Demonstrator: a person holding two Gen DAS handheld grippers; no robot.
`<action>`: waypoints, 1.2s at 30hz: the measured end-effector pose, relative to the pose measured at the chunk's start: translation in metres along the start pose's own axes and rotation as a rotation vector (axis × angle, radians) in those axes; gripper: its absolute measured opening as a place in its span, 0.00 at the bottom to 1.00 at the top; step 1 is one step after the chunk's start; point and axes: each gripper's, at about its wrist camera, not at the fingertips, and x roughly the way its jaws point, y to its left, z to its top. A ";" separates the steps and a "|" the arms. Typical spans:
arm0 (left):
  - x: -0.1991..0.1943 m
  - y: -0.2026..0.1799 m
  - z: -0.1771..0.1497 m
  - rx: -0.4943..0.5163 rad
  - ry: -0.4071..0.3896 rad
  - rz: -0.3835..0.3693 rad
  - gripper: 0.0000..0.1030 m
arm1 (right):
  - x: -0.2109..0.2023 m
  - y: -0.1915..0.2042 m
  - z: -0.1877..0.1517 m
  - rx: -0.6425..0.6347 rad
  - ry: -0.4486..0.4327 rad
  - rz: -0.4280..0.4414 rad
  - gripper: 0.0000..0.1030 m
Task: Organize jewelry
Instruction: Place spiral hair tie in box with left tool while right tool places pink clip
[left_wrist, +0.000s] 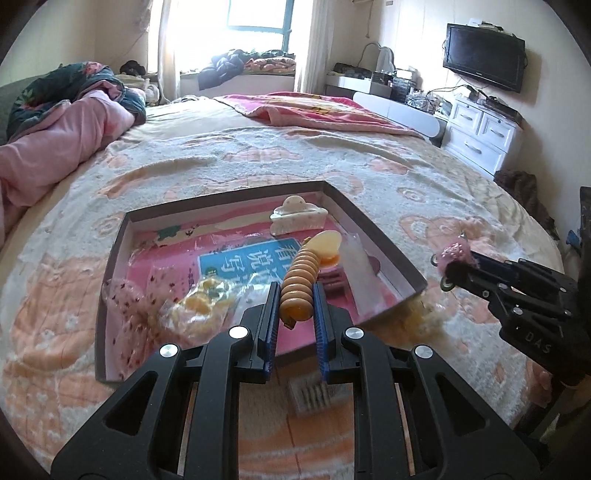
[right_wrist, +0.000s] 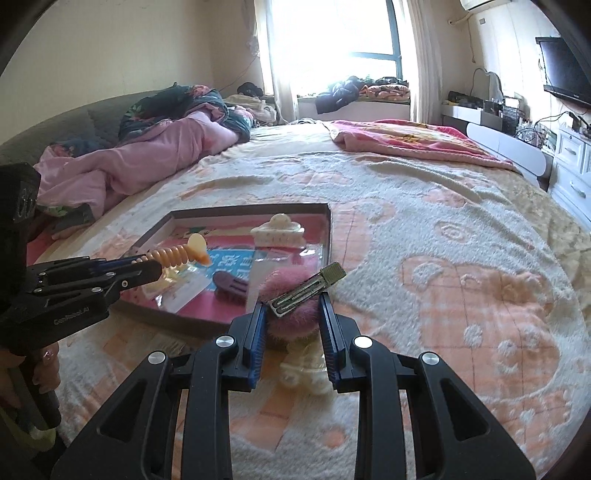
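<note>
My left gripper (left_wrist: 294, 295) is shut on an orange ribbed hair clip (left_wrist: 300, 286) and holds it above the shallow cardboard box (left_wrist: 373, 230) on the bed; it also shows in the right wrist view (right_wrist: 147, 264) with the orange clip (right_wrist: 177, 255). My right gripper (right_wrist: 293, 301) is shut on a fuzzy pink hair clip (right_wrist: 295, 314) with a metal clasp (right_wrist: 308, 290), just right of the box's near corner; in the left wrist view the right gripper (left_wrist: 448, 271) holds the pink clip (left_wrist: 456, 253). A cream claw clip (left_wrist: 297, 219) lies in the box.
The box (right_wrist: 328, 236) also holds plastic packets (left_wrist: 192, 306), a small dark pink clip (right_wrist: 231, 286) and a pink printed sheet. A cream clip (right_wrist: 306, 373) lies on the bedspread under my right gripper. Pink quilt (left_wrist: 55, 133) at left, white drawers (left_wrist: 480, 136) at right.
</note>
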 end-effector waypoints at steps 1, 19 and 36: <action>0.002 0.001 0.001 -0.002 -0.002 0.002 0.11 | 0.002 -0.001 0.002 -0.003 -0.002 -0.003 0.25; 0.048 0.033 0.008 -0.078 0.015 0.046 0.11 | 0.053 0.003 0.026 -0.076 0.041 -0.017 0.25; 0.065 0.061 0.012 -0.148 0.023 0.065 0.11 | 0.082 0.036 0.016 -0.137 0.121 0.092 0.25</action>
